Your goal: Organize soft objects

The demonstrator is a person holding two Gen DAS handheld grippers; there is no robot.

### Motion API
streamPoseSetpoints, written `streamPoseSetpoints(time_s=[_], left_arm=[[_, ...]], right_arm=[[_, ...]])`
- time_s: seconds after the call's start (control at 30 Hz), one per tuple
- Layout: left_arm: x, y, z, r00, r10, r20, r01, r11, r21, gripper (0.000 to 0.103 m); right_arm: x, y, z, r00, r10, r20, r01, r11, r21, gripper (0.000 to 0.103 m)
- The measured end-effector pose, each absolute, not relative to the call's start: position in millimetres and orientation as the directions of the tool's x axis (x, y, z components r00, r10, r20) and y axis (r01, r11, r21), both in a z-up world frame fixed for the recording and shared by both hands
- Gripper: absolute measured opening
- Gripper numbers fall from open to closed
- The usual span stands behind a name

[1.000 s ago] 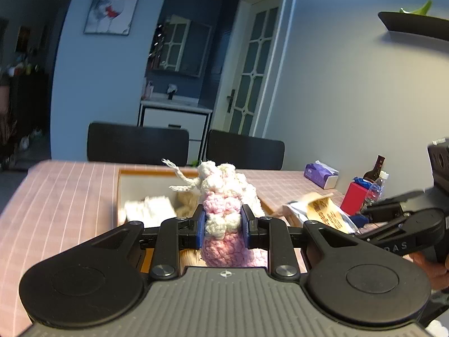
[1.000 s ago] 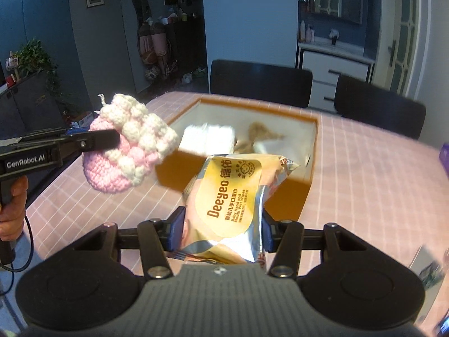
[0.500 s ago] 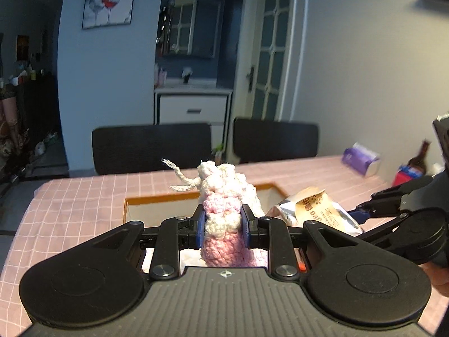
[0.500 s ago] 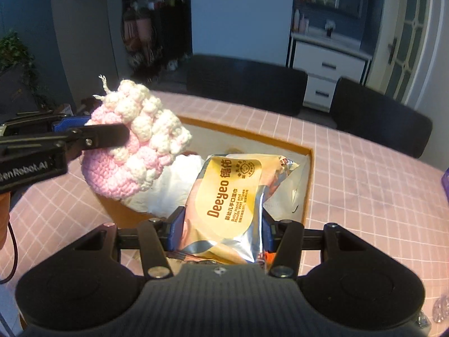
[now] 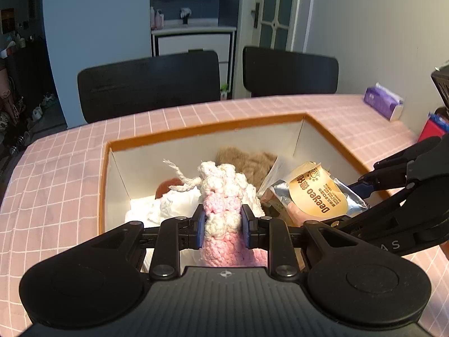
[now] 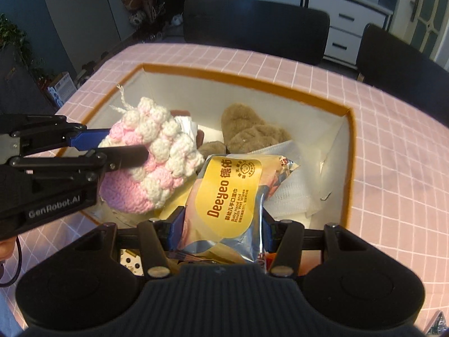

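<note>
My left gripper [image 5: 221, 224] is shut on a pink and white crochet pouch [image 5: 224, 202] and holds it over the near left part of the orange-rimmed box [image 5: 202, 127]. The pouch also shows in the right wrist view [image 6: 151, 165]. My right gripper [image 6: 221, 221] is shut on a yellow and silver Deeyeo wet wipes pack [image 6: 230, 196], held over the box's near side; the pack also shows in the left wrist view [image 5: 317, 196]. Inside the box [image 6: 247, 80] lie a brown plush toy [image 6: 249, 134], white cloth [image 5: 168, 205] and a white mesh item [image 6: 297, 185].
The box sits on a table with a pink checked cloth [image 5: 56, 174]. Two black chairs [image 5: 148, 81] stand at the far side. A purple tissue pack [image 5: 383, 105] and a red item [image 5: 430, 132] are at the right.
Both grippers have moved forward and tilted down over the box, each still holding its object. The box's inside now shows.
</note>
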State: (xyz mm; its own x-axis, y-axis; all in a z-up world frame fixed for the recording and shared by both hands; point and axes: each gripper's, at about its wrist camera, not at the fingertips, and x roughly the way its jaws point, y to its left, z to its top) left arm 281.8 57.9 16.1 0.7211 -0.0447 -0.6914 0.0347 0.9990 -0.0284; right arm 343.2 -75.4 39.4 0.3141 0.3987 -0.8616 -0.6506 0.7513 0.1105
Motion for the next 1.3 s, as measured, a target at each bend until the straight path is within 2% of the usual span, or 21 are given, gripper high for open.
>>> streamPoseSetpoints(time_s=[0.37, 0.57, 0.7, 0.8, 0.9, 0.93, 0.97, 1.03, 1.3], left_arm=[[291.8, 55.8, -4.6, 0.663, -0.009, -0.748, 0.057, 0.998, 0.038, 0.03], [291.5, 61.0, -3.6, 0.652, -0.012, -0.758, 0.05, 0.998, 0.027, 0.037], [286.0, 61.5, -1.5, 0.672, -0.015, -0.74, 0.048, 0.999, 0.023, 0.056], [282.3, 62.5, 1.8, 0.688, -0.01, -0.726, 0.039, 0.999, 0.024, 0.061], [277.4, 65.7, 11.8, 0.722, -0.028, -0.692, 0.043, 0.999, 0.005, 0.071], [275.6, 67.2, 16.5, 0.73, -0.035, -0.682, 0.046, 0.999, -0.001, 0.072], [274.0, 68.5, 21.6, 0.739, -0.036, -0.673, 0.045, 0.999, -0.004, 0.073], [269.7, 70.5, 33.0, 0.757, -0.032, -0.653, 0.04, 0.999, -0.003, 0.076], [235.6, 72.7, 81.6, 0.85, -0.046, -0.524, 0.03, 0.999, -0.039, 0.076]], right_arm=[[350.5, -70.3, 19.6, 0.271, 0.374, -0.887, -0.647, 0.753, 0.12, 0.056], [353.0, -72.0, 20.1, 0.253, 0.375, -0.892, -0.624, 0.767, 0.146, 0.059], [356.2, -74.6, 21.7, 0.237, 0.403, -0.884, -0.608, 0.771, 0.189, 0.067], [356.9, -75.0, 25.2, 0.252, 0.392, -0.885, -0.599, 0.781, 0.175, 0.073], [355.9, -76.9, 32.9, 0.265, 0.383, -0.885, -0.595, 0.787, 0.162, 0.082], [355.2, -78.1, 35.9, 0.268, 0.38, -0.885, -0.592, 0.79, 0.16, 0.088], [354.0, -80.0, 39.7, 0.274, 0.382, -0.883, -0.591, 0.791, 0.159, 0.089], [350.4, -83.9, 48.9, 0.295, 0.383, -0.875, -0.596, 0.79, 0.145, 0.089], [319.7, -108.5, 96.8, 0.427, 0.409, -0.806, -0.587, 0.804, 0.097, 0.089]])
